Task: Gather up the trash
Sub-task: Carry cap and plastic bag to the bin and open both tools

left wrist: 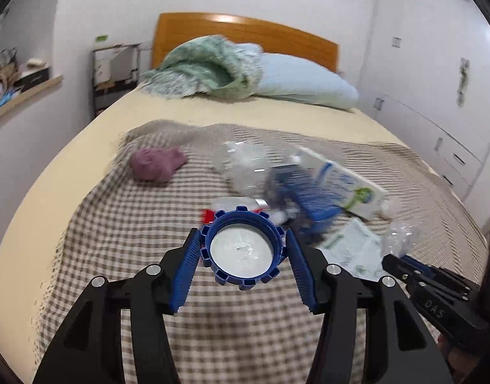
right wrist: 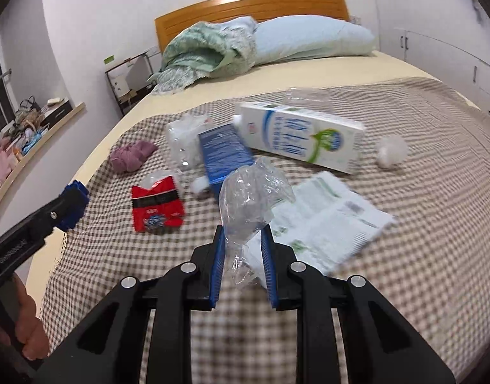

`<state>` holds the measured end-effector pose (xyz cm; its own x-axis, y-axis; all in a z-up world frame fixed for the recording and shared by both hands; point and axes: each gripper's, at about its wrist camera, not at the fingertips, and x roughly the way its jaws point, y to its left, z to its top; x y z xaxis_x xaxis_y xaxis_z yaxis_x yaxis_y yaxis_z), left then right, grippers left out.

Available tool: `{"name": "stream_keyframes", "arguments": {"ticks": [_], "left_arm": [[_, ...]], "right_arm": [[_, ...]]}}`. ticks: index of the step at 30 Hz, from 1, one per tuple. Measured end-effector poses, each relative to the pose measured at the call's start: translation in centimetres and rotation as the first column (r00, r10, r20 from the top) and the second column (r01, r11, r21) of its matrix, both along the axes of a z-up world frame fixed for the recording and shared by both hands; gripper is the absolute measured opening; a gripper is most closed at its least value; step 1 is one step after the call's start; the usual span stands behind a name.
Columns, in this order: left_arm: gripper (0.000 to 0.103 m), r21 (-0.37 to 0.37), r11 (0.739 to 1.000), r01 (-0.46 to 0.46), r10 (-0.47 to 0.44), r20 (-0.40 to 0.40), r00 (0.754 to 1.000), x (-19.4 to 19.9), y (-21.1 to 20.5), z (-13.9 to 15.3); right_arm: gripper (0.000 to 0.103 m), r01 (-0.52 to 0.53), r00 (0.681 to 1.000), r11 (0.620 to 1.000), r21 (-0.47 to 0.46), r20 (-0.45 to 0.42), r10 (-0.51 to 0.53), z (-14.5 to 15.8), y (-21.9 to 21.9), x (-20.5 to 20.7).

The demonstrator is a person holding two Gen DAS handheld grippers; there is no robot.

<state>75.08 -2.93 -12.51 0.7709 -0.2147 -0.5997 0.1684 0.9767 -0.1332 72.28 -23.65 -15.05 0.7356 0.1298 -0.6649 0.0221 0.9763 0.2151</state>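
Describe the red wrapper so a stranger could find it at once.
Start from the bed with the wooden headboard and look at the checked blanket covering its near half. Among the litter there, the red wrapper lies flat on the left, nearer than the crumpled purple cloth. It alone is bright red, crossed by a black band.

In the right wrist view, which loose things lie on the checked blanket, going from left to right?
Crumpled purple cloth → flat red wrapper with a black band → clear crumpled plastic film in the right gripper → long white carton with blue and green print → white fluffy ball.
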Motion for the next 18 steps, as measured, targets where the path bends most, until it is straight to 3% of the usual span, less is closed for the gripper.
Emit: {"name": "stream_keyframes", "arguments": {"ticks": [5,7,9,12,15,18], "left_arm": [[0.052,0.027,0.993,0.111,-0.112,0.04,0.993,-3.5,-5.8,1.6],[0.052,0.071,0.982,0.176,-0.181,0.07,0.981,-5.7,-9.1,2.2],[0.052,0.069,0.968,0.24,-0.245,0.082,0.966,-8.3,-12.6,2.8],[0.052,0.078,0.943,0.325,-0.33,0.08,0.94,-11.6,-17.1,3.0],[0.052,0.116,0.9,0.42,-0.428,0.062,0.901,-16.0,-22.4,2.1],[0.052,0.086,0.85,0.52,-0.521,-0.019,0.853,-19.6,-27.0,-0.3]], "right_arm": [[0.022,0.061,0.998,0.998,-0.029,0.019,-0.06,1.3,-5.3,-4.9],[0.022,0.094,0.995,0.995,-0.036,0.031,-0.093,1.8,-7.9,-7.2],[0.022,0.134,0.99,0.99,-0.029,0.039,-0.133,2.2,-11.0,-9.8],[0.022,0.192,0.98,0.981,-0.018,0.056,-0.191,2.6,-15.1,-13.9],[0.022,0.25,0.967,0.968,-0.029,0.064,-0.247,2.4,-19.5,-18.6],[0.022,0.313,0.949,0.95,-0.022,0.045,-0.312,1.2,-24.0,-23.4]]}}
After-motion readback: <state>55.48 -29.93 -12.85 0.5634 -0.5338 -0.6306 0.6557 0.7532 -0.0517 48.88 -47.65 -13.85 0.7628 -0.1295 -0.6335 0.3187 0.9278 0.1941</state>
